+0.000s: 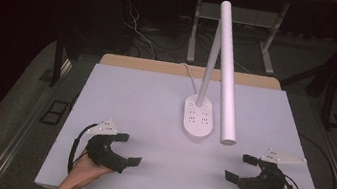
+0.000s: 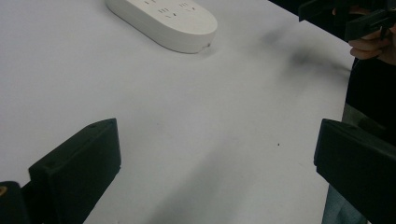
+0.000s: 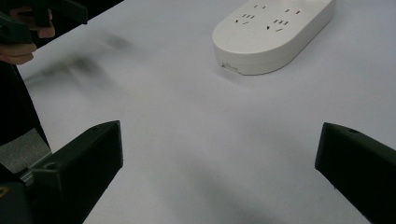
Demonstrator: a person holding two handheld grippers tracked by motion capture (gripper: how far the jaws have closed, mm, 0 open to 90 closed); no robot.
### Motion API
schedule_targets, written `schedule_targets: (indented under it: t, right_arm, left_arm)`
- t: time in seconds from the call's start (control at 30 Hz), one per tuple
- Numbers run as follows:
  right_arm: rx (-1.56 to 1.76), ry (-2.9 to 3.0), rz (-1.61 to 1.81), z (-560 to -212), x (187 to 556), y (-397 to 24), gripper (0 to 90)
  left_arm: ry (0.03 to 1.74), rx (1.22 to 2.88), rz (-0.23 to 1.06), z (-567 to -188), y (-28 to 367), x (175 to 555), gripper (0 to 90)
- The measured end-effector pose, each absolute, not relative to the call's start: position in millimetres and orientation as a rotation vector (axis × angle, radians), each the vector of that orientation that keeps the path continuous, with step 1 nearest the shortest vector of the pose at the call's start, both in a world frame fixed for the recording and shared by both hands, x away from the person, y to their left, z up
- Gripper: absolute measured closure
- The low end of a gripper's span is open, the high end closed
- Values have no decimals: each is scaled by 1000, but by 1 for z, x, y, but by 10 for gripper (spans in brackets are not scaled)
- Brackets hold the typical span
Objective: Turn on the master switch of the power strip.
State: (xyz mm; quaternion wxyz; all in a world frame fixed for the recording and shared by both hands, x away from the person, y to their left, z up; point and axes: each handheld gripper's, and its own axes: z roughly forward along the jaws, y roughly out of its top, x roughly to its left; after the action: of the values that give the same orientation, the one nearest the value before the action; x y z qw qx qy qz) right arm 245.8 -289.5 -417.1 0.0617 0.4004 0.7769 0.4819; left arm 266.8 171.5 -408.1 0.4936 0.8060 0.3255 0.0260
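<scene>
White lamp [image 1: 225, 72] stands untouched; we keep both grippers, left [image 1: 120, 149] and right [image 1: 241, 168], spread wide (holding nothing), approaching slowly, we judge.

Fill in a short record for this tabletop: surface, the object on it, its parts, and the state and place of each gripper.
surface: white table
object: white desk lamp, middle of the table
base: oval, with socket holes on top
lamp head: long tube tilted down to the right
left gripper: open, holding nothing, near edge, left of the base
right gripper: open, holding nothing, near edge, right of the base
</scene>
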Motion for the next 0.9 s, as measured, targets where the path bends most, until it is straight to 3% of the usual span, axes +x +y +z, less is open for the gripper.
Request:
schedule_targets:
  t: [0.9]
  right_arm:
    - [1215, 2357, 1449, -418, 245, -291, 3]
  left_arm:
    - [739, 2038, 32, -383, 150, 300, 0]
